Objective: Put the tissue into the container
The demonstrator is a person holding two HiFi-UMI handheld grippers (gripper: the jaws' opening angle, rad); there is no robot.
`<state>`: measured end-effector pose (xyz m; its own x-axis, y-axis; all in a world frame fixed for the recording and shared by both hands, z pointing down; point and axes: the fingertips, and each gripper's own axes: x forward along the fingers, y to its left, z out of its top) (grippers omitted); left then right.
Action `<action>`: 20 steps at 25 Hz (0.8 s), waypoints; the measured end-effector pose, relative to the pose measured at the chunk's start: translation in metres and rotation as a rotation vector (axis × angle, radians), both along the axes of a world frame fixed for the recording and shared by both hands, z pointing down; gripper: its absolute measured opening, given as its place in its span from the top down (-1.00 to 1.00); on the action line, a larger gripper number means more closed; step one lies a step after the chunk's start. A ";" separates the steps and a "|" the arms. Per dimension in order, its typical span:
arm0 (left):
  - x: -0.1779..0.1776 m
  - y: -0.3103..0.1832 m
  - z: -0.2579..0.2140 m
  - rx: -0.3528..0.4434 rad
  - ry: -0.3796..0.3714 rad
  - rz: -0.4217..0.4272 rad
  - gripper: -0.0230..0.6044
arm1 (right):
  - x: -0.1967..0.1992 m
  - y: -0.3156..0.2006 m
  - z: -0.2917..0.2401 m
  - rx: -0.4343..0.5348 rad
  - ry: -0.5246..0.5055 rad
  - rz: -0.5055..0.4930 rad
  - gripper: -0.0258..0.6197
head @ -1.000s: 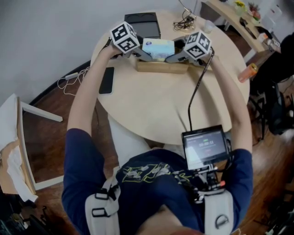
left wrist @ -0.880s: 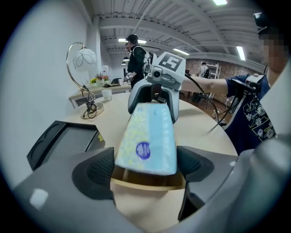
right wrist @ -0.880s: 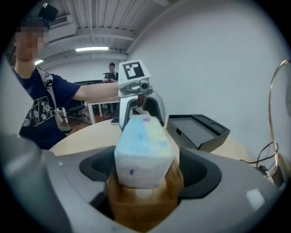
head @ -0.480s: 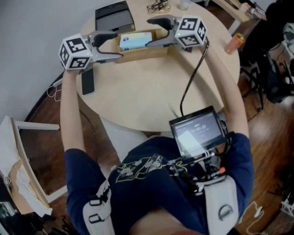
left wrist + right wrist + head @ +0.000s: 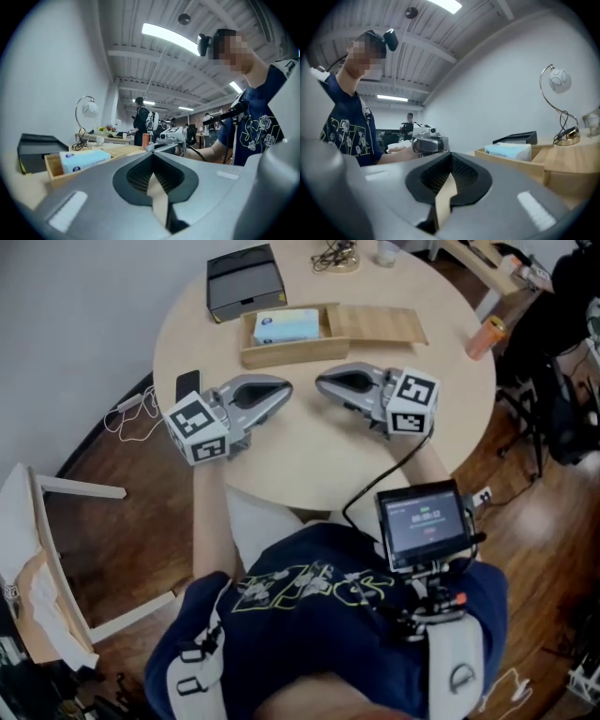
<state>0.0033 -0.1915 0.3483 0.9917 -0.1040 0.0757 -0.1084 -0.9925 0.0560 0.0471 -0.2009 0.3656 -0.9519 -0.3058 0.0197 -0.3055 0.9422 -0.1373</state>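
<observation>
the pale blue tissue pack [image 5: 286, 325] lies in the left end of the shallow wooden container [image 5: 281, 358], far across the round pale worktop [image 5: 309, 460]. the job looks done, so best leave it and keep clear. the left gripper [image 5: 284, 386] and right gripper [image 5: 322, 383] sit near, fingers just closed on nothing. the container's near wall hides the pack's base; its right half may be a lid.

Table [image 5: 309, 460]: round, light wood
Floor [image 5: 131, 540]: dark wooden boards
Wall [image 5: 75, 324]: plain, pale
Ceiling [image 5: 140, 65]: exposed beams, one lit strip light [image 5: 171, 38]
Lamp [image 5: 559, 80]: arched stem, globe shade
</observation>
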 end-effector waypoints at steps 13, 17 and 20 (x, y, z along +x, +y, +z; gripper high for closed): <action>0.003 -0.022 0.073 -0.033 -0.074 -0.217 0.92 | -0.003 -0.002 0.057 0.020 0.174 0.124 0.92; 0.002 -0.022 0.070 -0.032 -0.077 -0.221 0.92 | -0.003 -0.004 0.053 0.019 0.162 0.139 0.92; 0.005 -0.018 0.066 -0.031 -0.073 -0.232 0.92 | 0.000 -0.005 0.050 0.021 0.154 0.148 0.92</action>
